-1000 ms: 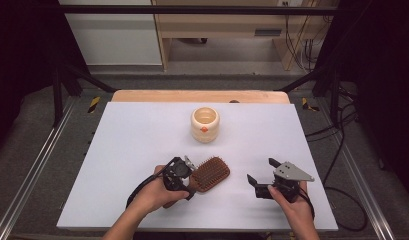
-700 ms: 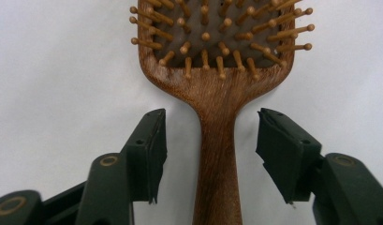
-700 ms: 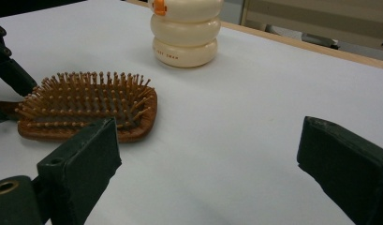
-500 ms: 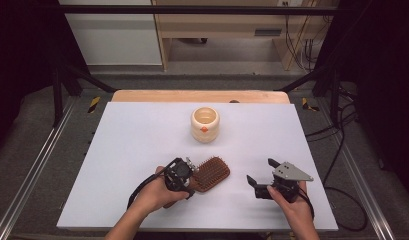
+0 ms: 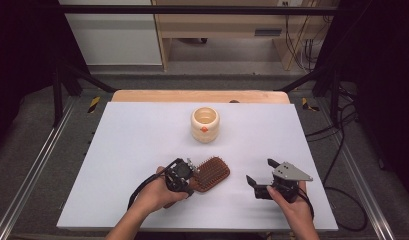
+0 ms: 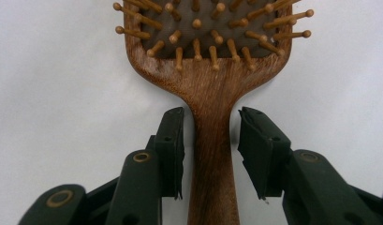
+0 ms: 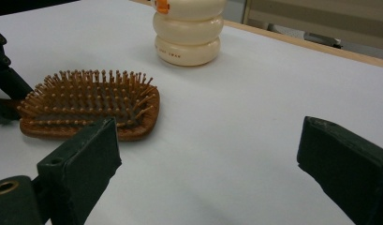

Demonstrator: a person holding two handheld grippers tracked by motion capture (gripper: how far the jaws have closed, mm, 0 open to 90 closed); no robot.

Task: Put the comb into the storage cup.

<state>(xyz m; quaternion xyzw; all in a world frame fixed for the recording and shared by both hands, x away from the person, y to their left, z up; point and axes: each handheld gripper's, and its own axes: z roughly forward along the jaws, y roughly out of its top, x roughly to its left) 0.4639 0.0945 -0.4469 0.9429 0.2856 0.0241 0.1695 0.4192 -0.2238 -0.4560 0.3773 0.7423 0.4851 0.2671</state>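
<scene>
A wooden paddle hairbrush (image 5: 211, 173) lies bristles up on the white table, its handle pointing toward the person's left hand. My left gripper (image 5: 188, 182) straddles that handle. In the left gripper view the brush handle (image 6: 212, 154) runs between the two black pads of the left gripper (image 6: 211, 115), with a thin gap on each side. The jaws have just been closing around it. My right gripper (image 5: 259, 171) rests low to the right of the brush, wide open, with nothing between its jaws (image 7: 208, 140). The right gripper view shows the hairbrush (image 7: 86, 105) ahead at left.
A cream ribbed cup (image 5: 205, 125) with an orange mark stands upright mid-table behind the brush, and the cup (image 7: 189, 33) appears far off in the right gripper view. The white table (image 5: 142, 150) ends in a wooden strip at the back. Dark frame rails flank it.
The left gripper's jaws look a little narrower around the brush handle. Both hands, the brush and the cup stay where they were.
</scene>
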